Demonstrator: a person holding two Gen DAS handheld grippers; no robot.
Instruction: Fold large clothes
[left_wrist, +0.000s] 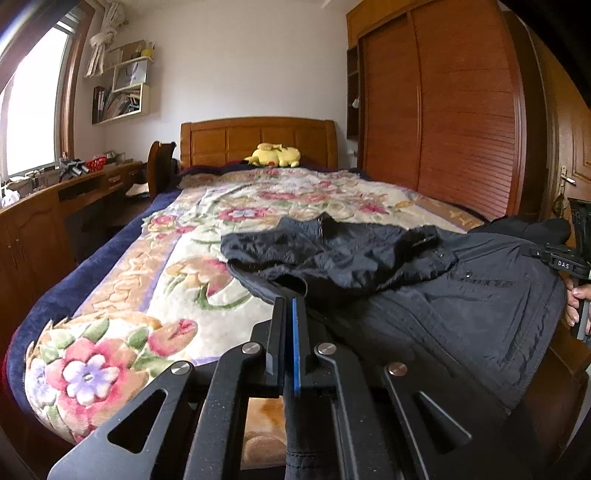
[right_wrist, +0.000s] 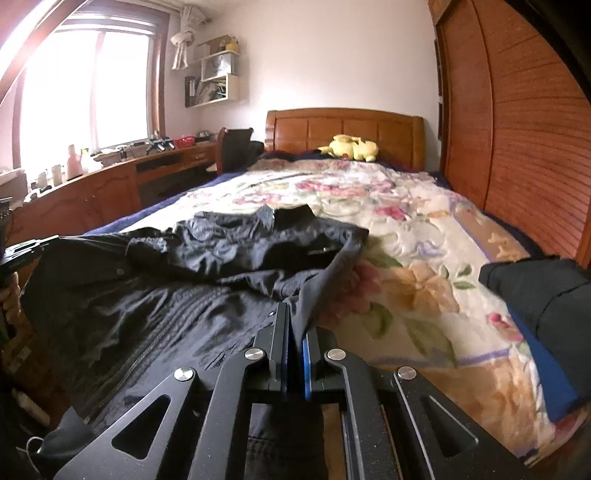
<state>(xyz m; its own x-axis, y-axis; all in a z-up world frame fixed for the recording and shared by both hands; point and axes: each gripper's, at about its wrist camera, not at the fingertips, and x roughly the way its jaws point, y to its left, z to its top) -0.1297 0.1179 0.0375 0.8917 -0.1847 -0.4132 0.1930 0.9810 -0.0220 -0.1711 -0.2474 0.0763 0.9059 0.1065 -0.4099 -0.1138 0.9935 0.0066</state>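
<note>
Nearest in the left wrist view: left hand-held gripper (left_wrist: 290, 301), fingers pressed together on a fold of the black jacket (left_wrist: 424, 280), dark fabric trailing down between the linkage arms. Same story in the right wrist view: right hand-held gripper (right_wrist: 291, 314) clenched on the jacket's (right_wrist: 177, 291) hem edge, cloth hanging below the fingers.

Just beyond both: jacket spread across the foot of the bed, on the floral blanket (left_wrist: 155, 266), crumpled toward the collar, zipper line running down the front. Only in the left view: the right gripper's body at the far right edge, lettered "DAS", with the person's fingers (left_wrist: 574, 302) wrapped on its handle. Only in the right view: a dark sleeve-like bundle with a blue strip (right_wrist: 535, 291) lying at the blanket's right side, apart from the jacket.

Farther: yellow plush toy (right_wrist: 349, 147) against the wooden headboard (right_wrist: 343, 129). Left of the bed, cluttered wooden worktop (left_wrist: 74, 188) under the window, with a red basket. Wall shelves (left_wrist: 122, 92) above. Louvred wardrobe (left_wrist: 443, 110) to the right; door handle (left_wrist: 565, 181) seen only from the left wrist.
</note>
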